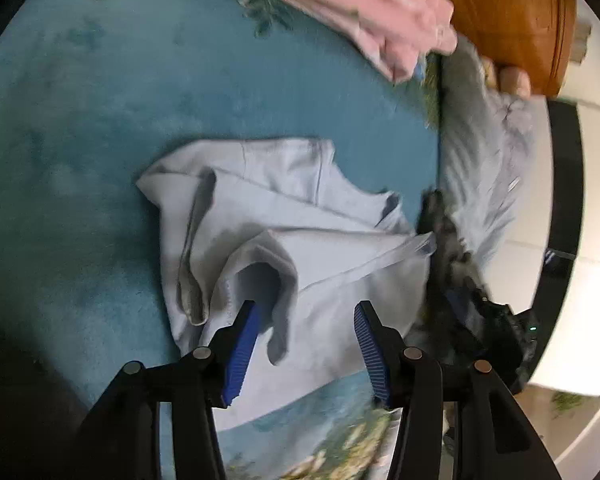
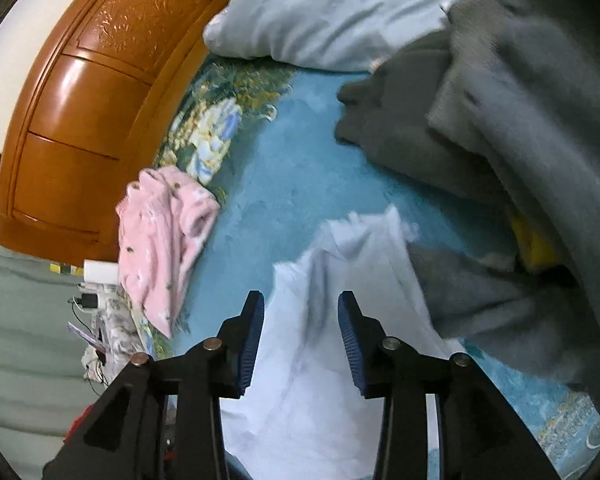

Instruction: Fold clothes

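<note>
1. The left tongs (image 1: 306, 312) stand spread apart over a pale lilac garment (image 1: 260, 216); a raised fold of the cloth lies between the blue pads, but the pads do not press on it.
2. The right tongs (image 2: 300, 304) are also spread, held above the same pale garment (image 2: 324, 340), with cloth under the gap and nothing pinched.
3. The pale lilac garment lies crumpled on a teal bedspread (image 1: 80, 140), with several folds and a hem turned up near the left tongs.
4. In the left wrist view the right tongs (image 1: 440, 240) show as a dark, blurred shape at the garment's right edge.
5. A pink garment (image 2: 160, 240) lies bunched at the bedspread's flowered border, near a carved wooden headboard (image 2: 80, 120) and well apart from the pale one.
6. In the left wrist view the pink garment (image 1: 360, 8) sits at the top, beyond the pale cloth.
7. A heap of grey clothes (image 2: 500, 140) lies to the right of the pale garment, its lower part touching the pale cloth's edge.
8. A light blue pillow (image 2: 320, 12) rests at the head of the bed, beside the headboard.
9. A small yellow patch (image 2: 534, 244) shows among the grey clothes; what it is cannot be told.
</note>
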{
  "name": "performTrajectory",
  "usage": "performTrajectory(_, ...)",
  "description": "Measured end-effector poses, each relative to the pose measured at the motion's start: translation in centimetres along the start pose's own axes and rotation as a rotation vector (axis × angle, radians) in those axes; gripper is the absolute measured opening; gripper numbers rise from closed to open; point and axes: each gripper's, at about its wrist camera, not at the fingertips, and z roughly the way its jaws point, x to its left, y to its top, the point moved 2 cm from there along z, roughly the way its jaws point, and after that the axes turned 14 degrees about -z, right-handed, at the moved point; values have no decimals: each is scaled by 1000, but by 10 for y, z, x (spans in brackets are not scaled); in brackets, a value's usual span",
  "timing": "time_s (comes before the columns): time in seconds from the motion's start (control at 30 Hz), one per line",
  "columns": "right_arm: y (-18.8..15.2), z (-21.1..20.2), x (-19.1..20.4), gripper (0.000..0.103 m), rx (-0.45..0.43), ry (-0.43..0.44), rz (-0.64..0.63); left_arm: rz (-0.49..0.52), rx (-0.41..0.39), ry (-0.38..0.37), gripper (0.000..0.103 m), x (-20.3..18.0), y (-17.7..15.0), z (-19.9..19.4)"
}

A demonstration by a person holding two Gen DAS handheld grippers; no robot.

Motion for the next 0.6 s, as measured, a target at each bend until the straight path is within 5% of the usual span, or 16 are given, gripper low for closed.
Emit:
performTrajectory(0.2,-43,-1,-13,39,36,52,26,-30,21,35,46,9,0,20)
performTrajectory(0.37,-73,-4,-18,39,50,119,59,-75,26,-26,3,7,5,21)
performTrajectory(0.47,-84,-5,-20,39,62,155,80,-147,-23,-149,3,7,18,2)
performTrajectory(0.6,-91,-5,-21,39,61,118,52,-231,-129,-221,3,20,42,-23)
